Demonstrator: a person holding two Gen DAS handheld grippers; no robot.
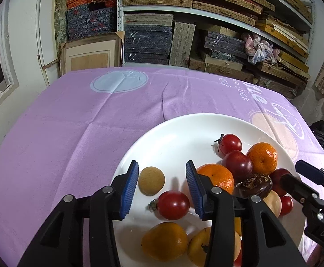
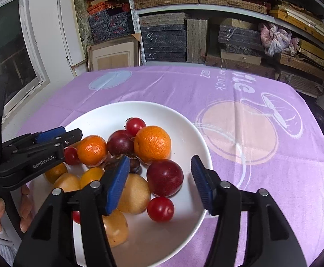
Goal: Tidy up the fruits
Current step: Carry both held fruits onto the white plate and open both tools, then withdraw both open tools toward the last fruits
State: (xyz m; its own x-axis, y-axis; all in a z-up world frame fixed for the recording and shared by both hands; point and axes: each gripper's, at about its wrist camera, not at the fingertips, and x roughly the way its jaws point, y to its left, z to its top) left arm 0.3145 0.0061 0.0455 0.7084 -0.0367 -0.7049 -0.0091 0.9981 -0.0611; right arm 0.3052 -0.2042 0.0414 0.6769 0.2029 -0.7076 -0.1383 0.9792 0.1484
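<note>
Cherry tomato (image 1: 173, 204) sits between open left jaws.

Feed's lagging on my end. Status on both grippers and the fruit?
Left gripper open, over a cherry tomato. Right gripper open, around a dark plum. All fruit piled on the white plate. Nothing blocking.

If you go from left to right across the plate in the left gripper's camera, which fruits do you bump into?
Tan round fruit → cherry tomato between the open fingers → big orange → dark red plum → second orange. All lie on the white plate; the right gripper pokes in at the far right.
</note>
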